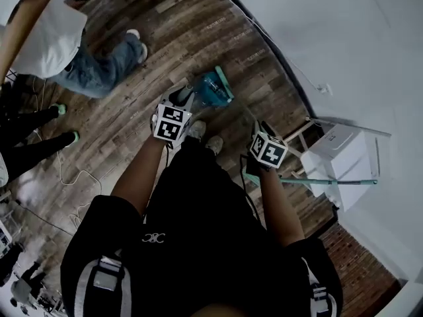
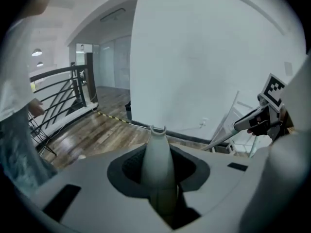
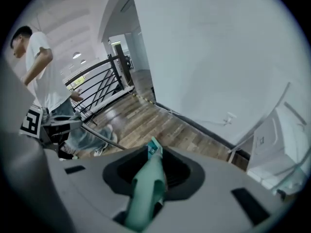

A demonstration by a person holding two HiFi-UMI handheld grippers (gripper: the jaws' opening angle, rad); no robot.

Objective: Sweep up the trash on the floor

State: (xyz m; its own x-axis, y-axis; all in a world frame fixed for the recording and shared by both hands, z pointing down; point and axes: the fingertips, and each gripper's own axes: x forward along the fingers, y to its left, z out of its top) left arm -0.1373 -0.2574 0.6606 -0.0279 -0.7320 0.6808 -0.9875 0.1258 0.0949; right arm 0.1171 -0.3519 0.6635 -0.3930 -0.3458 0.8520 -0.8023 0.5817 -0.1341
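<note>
The left hand-held gripper (image 1: 180, 104) is clamped on a pale grey handle (image 2: 158, 164) with a small hook at its tip. The right hand-held gripper (image 1: 263, 137) is clamped on a teal handle (image 3: 146, 191). Both are held out in front of the person's body, the left one slightly farther out.

Just beyond the person's shoes, a teal sweeping head (image 1: 215, 88) sits on the wooden floor (image 1: 165, 32), close to the left hand-held gripper. I cannot tell whether it is a dustpan or a broom. No trash can be made out on the boards from the head view.

On the right, a white wall (image 1: 330, 45) with a dark skirting curves along the floor's edge, near the sweeping head. A white box (image 1: 340, 154) stands against the wall, and a teal pole (image 1: 310, 181) runs from beside the person's right arm across to it, so that side is tight.

Far left, a bystander in jeans (image 1: 99, 68) stands well apart from the sweeping head. A thin white cable (image 1: 66, 170) loops over the floor on the near left. The boards far of the sweeping head and to its left lie open. A dark railing (image 2: 63, 89) bounds the far floor.
</note>
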